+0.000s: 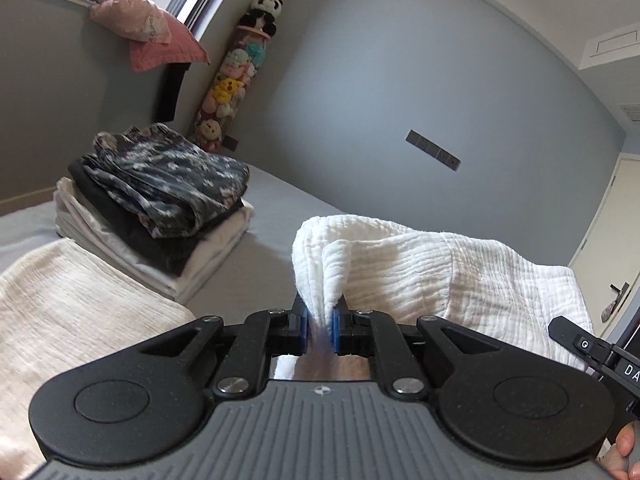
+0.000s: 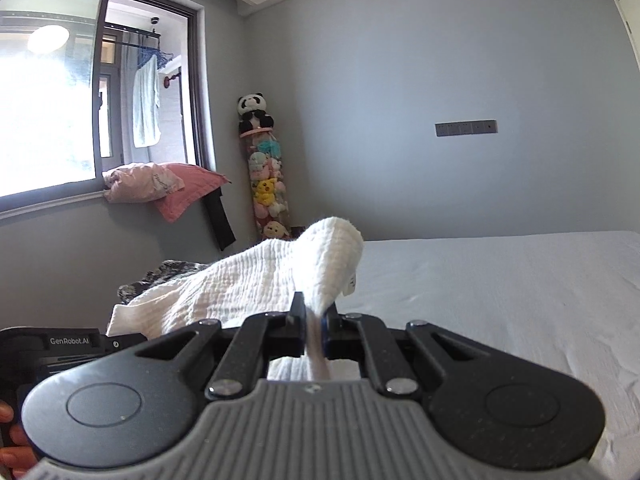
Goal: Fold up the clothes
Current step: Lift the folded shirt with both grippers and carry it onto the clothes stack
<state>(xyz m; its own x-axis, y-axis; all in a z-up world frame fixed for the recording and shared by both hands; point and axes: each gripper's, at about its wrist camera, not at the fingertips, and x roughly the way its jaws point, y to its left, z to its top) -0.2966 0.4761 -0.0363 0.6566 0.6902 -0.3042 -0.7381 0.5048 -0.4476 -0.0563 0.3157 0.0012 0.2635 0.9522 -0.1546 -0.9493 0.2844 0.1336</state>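
Note:
A white crinkled cloth (image 1: 420,264) hangs lifted above the grey bed, stretched between both grippers. My left gripper (image 1: 319,322) is shut on one bunched corner of it, the fabric squeezed between the blue pads. My right gripper (image 2: 314,322) is shut on another corner of the same white cloth (image 2: 248,280), which rises in a peak above the jaws and sags away to the left. The other gripper's body shows at the right edge of the left wrist view and at the lower left of the right wrist view.
A stack of folded clothes (image 1: 160,216) with a dark floral piece on top sits on the bed (image 2: 500,288) at the left. A cream towel (image 1: 72,312) lies in front of it. Pink bedding (image 2: 160,188) rests on the window sill; a tube of plush toys (image 2: 266,184) stands in the corner.

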